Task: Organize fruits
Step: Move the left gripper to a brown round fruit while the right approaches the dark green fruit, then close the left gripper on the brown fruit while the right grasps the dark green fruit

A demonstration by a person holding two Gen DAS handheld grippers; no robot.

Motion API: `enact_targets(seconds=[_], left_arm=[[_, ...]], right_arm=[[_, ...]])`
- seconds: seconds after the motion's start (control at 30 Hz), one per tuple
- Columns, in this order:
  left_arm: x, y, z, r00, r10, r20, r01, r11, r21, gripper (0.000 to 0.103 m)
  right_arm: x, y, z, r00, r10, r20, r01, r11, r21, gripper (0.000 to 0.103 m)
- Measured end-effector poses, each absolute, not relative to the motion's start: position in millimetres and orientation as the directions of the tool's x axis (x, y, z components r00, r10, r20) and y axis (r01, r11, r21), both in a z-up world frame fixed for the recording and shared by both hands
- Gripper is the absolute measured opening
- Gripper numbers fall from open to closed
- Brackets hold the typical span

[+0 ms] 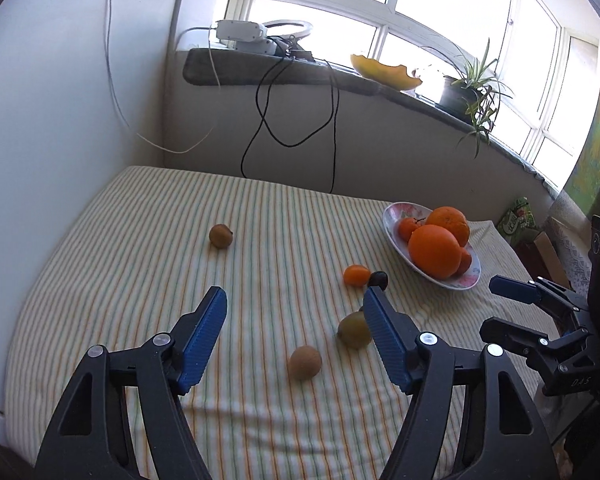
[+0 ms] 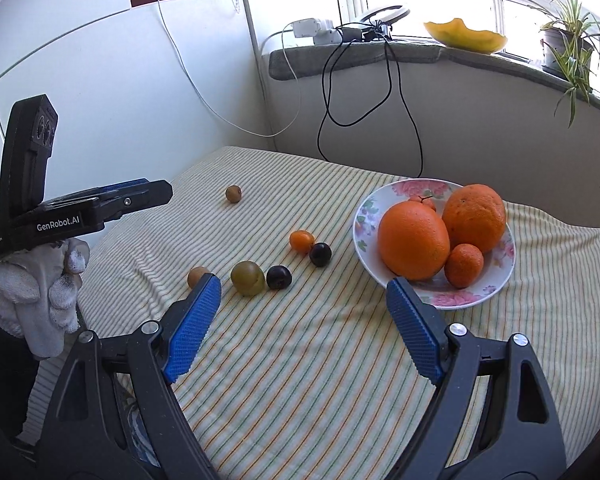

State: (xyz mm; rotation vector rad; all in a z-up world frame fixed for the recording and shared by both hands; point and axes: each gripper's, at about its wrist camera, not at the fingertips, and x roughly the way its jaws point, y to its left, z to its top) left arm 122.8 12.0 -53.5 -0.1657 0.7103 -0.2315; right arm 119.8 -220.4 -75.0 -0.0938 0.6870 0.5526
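A bright window with a stone sill backs a table point(image 2: 340, 360) covered in a striped cloth, and glare from the panes washes out whatever lies outside. On the sill sit a potted plant point(image 2: 568, 44), a yellow dish point(image 2: 466, 38) and some white devices with cables hanging down; what the devices are is hard to make out. A flowered plate point(image 2: 364, 216) at the right of the table holds two large oranges point(image 2: 414, 240) and a small mandarin point(image 2: 464, 266), with another small fruit mostly hidden behind them. Loose on the cloth lie a small orange fruit point(image 2: 302, 240), two dark plums point(image 2: 321, 255), a greenish fruit point(image 2: 247, 278), a brown fruit point(image 2: 198, 276) partly covered by a blue fingertip, and another brown one point(image 2: 233, 193) far off alone. The left gripper point(image 1: 294, 304) hovers above the cloth, its fingers apart and holding nothing, the greenish fruit half hidden behind its right finger. A gloved hand point(image 2: 40, 300) grips its handle. The right gripper point(image 2: 304, 296) has fingers spread wide and empty, near the plate; its bases are cut off by the frame edge.
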Motion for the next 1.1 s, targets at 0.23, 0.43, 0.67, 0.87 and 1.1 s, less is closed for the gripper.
enact_targets(seconds=[0.23,0.43,0.67,0.87,1.1], left_arm=[[111.2,16.2,-79.2,0.689,-0.307,-0.657,0.158,0.948,-0.277,0.054],[108.6,9.0,-96.4,0.657,-0.324,-0.681,0.176,0.944,-0.280,0.049],[112.4,5.1,-109.6,0.626,-0.335,-0.704,0.185,0.941,-0.283,0.044],[116.5,3.4,-114.3,0.619,-0.333,-0.711,0.188,0.942,-0.278,0.041],[120.5,1.0,-117.8,0.611,-0.337,-0.717,0.193,0.941,-0.278,0.040]], right_arm=[[123.1,-193.4,-83.9,0.583,0.482,-0.654,-0.578,0.812,0.084,0.071],[131.8,-170.1,-95.6,0.512,0.511,-0.690,-0.628,0.771,0.105,0.050],[143.3,-141.5,-111.3,0.493,0.476,-0.728,-0.649,0.759,0.057,0.042],[153.4,-126.8,-119.7,0.483,0.450,-0.751,-0.657,0.753,0.028,0.041],[160.3,-119.9,-125.9,0.482,0.421,-0.769,-0.659,0.752,-0.001,0.036]])
